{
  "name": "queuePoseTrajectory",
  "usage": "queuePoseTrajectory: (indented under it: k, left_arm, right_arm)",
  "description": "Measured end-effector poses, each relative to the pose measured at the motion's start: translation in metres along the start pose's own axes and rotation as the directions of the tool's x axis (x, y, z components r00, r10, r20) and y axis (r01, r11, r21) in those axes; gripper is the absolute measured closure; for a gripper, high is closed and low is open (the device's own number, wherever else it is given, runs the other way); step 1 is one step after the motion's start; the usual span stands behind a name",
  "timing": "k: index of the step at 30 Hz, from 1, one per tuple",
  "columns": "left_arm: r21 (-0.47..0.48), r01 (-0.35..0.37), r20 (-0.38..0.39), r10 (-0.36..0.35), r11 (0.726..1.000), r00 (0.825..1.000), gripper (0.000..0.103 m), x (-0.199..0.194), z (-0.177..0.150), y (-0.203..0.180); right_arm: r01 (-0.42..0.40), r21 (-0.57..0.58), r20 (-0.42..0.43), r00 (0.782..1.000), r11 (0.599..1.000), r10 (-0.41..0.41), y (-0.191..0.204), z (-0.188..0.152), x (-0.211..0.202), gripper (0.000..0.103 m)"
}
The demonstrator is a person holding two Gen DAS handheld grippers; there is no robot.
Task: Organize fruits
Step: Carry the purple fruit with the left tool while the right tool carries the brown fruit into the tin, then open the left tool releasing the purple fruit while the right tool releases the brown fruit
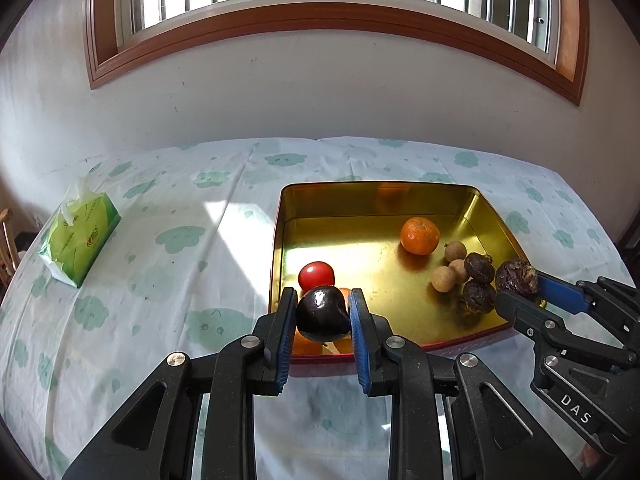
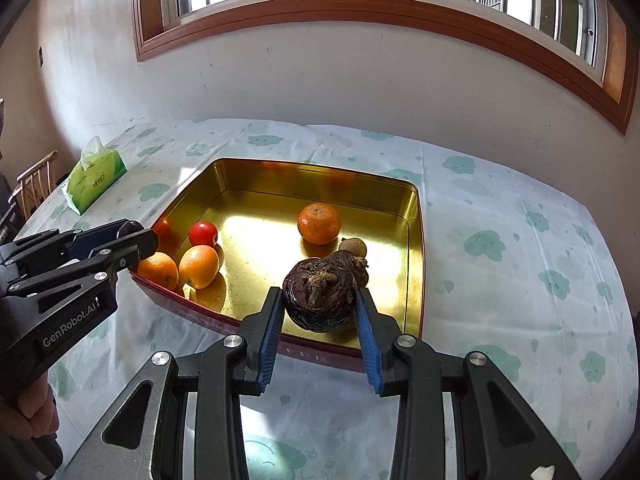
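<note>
Writing on the grippers: we read "DAS" on the right gripper (image 1: 520,296) body in the left wrist view, and "GenRobot.AI" on the left gripper (image 2: 136,240) body in the right wrist view
Writing on the tin: red letters run along the near outer wall of the gold tin (image 2: 416,248), too blurred for us to read in full
Tissue pack: the green tissue pack (image 1: 80,236) carries a small orange logo we cannot read; it lies on the tablecloth (image 1: 168,280), well apart from the tin on its left
Left gripper fingers: narrowed onto a glossy dark plum (image 1: 322,314), which sits between the blue pads near their tips, touching both
Plum position: we see it held above the tin's near left corner, over two oranges (image 2: 199,266) and just in front of a red tomato (image 1: 316,275)
Right gripper fingers: clamped on a rough brown water chestnut (image 2: 319,296), seated between the blue pads at the tips, stem end facing the camera
Chestnut position: held over the tin's near right part, just beside two more water chestnuts (image 1: 479,267)
Other fruit in the tin: a mandarin (image 1: 419,235) toward the back right, with three pale longans (image 1: 443,279) near it
Tablecloth: white with green cloud-like prints
</note>
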State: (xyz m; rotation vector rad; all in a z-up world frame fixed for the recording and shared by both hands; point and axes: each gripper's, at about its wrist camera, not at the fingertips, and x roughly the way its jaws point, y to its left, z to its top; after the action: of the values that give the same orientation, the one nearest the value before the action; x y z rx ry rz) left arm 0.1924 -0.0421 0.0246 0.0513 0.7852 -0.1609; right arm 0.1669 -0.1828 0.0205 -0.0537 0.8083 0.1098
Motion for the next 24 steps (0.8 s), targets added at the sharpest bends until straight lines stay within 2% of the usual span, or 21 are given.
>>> queuePoseTrajectory:
  k: [24]
  left_arm:
    - [0.011, -0.017, -0.063, 0.018, 1.000, 0.998, 0.076, 0.054, 0.006, -0.002]
  right_arm:
    - [0.004, -0.005, -0.067, 0.998, 1.000, -0.005, -0.001, 0.013, 0.060, 0.070]
